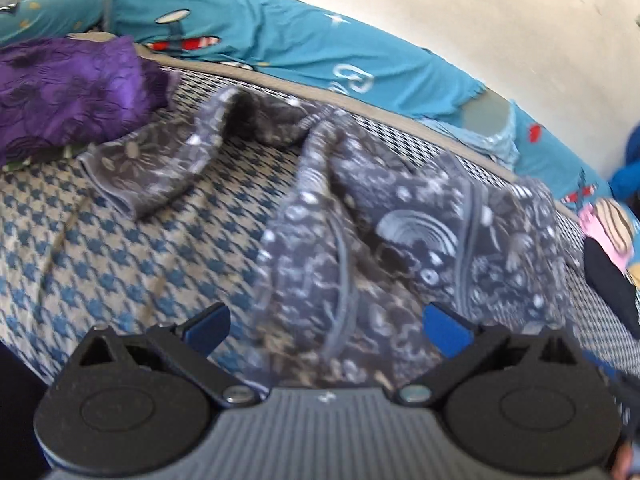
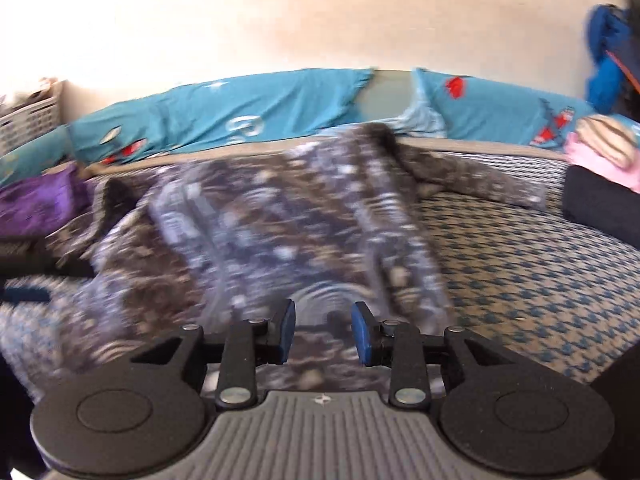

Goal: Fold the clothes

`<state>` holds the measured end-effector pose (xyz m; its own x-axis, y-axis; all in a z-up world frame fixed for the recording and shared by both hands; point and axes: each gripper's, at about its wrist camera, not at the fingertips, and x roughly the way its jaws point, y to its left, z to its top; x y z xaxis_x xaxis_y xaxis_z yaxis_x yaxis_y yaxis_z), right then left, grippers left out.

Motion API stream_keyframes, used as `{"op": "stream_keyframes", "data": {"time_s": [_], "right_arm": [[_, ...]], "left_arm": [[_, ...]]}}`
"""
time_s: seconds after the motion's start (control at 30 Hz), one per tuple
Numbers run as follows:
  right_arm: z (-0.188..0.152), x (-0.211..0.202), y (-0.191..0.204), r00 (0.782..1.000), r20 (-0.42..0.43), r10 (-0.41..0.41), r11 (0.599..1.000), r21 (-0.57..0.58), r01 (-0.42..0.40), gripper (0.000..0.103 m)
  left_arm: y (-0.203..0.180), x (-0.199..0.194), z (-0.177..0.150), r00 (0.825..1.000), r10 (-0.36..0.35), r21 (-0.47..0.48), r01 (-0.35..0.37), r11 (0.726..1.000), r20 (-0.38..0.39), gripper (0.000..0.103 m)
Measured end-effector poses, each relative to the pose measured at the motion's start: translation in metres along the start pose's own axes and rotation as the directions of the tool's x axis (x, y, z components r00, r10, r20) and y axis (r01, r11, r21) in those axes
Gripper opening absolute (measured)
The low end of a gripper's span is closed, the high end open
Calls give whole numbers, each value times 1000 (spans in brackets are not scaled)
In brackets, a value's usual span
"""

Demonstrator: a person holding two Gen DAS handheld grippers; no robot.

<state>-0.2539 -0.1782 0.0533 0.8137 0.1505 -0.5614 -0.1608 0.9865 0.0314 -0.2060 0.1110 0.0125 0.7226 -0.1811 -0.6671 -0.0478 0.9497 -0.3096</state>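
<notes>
A dark grey garment (image 1: 360, 220) with a pale printed pattern lies crumpled on the houndstooth bedspread (image 1: 100, 248), one sleeve stretching left. My left gripper (image 1: 328, 330) hovers over its near edge, open wide, with cloth showing below the gap and nothing pinched. In the right wrist view the same garment (image 2: 280, 220) is blurred and spreads across the bed's middle. My right gripper (image 2: 324, 331) sits low over it, its blue pads (image 2: 286, 330) a narrow gap apart and open, with cloth visible between them.
A purple cloth (image 1: 72, 88) lies at the far left. Teal printed pillows (image 1: 300, 48) line the wall behind the bed. A black bundle (image 2: 600, 208) and a pink item (image 2: 604, 148) sit at the right. A white basket (image 2: 28, 120) stands far left.
</notes>
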Motion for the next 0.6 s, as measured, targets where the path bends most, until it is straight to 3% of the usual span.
{"op": "stream_keyframes", "data": {"time_s": [0.13, 0.3, 0.37, 0.53, 0.6], "right_arm": [[-5, -4, 43, 985, -15, 174, 972, -161, -174, 30], [-11, -4, 94, 925, -89, 370, 880, -285, -380, 30], [-12, -1, 113, 905, -116, 408, 846, -324, -423, 30], [-14, 9, 155, 872, -171, 459, 779, -396, -487, 30], [-17, 17, 169, 871, -191, 451, 755, -438, -487, 30]], "left_arm": [[19, -10, 23, 996, 78, -32, -76, 997, 50, 103], [31, -21, 50, 988, 114, 18, -117, 993, 104, 103], [32, -24, 54, 985, 127, 37, -132, 991, 115, 103], [37, -27, 50, 990, 91, 6, -92, 996, 111, 103], [40, -28, 49, 990, 89, -9, -88, 996, 112, 103]]}}
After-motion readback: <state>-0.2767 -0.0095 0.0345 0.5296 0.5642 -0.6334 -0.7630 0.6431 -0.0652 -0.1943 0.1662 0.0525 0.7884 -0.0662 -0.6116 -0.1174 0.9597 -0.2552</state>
